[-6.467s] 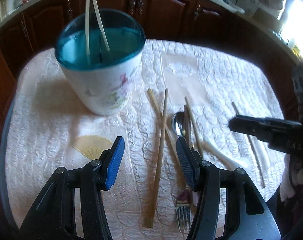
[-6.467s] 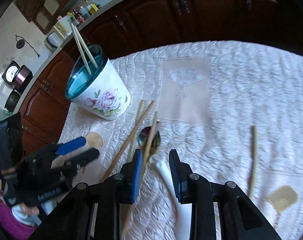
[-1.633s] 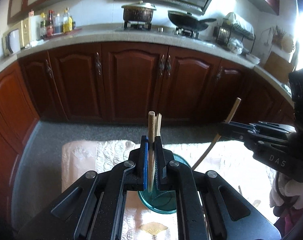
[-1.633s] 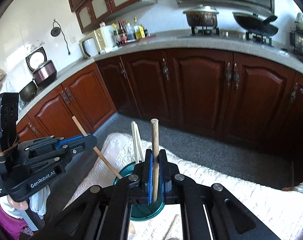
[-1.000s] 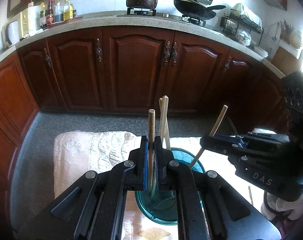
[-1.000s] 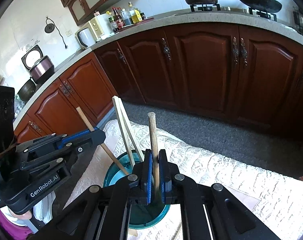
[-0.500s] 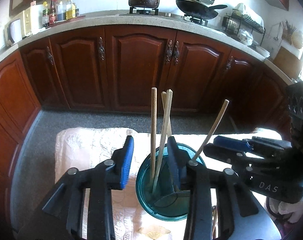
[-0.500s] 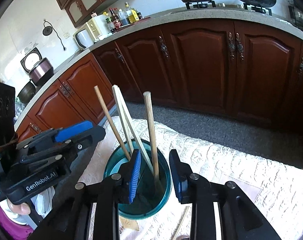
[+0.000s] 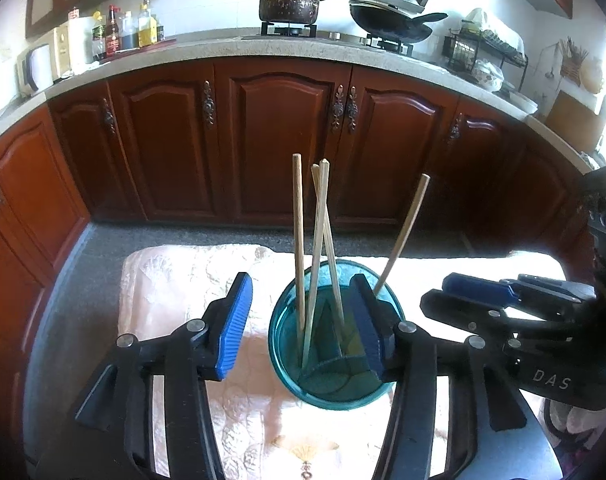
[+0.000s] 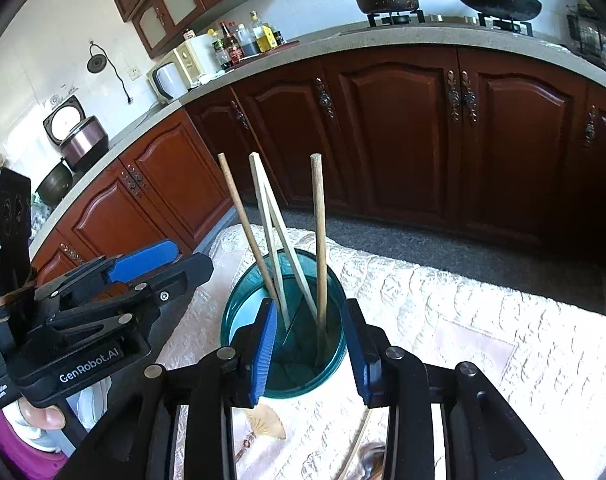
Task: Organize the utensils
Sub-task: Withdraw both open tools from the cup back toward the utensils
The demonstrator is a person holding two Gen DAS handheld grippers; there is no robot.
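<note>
Currently both tongs, left (image 9: 303,328) and right (image 10: 309,344), are seen parted and empty over the cup (image 9: 335,390); withdrawal should be vertical, clear of the chopsticks (image 9: 299,240).

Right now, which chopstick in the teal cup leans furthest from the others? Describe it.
On the quilted tablecloth stands the teal-rimmed cup holding four chopsticks. The outlier chopstick tilts away alone toward the right gripper, while the other three cluster near upright.
</note>
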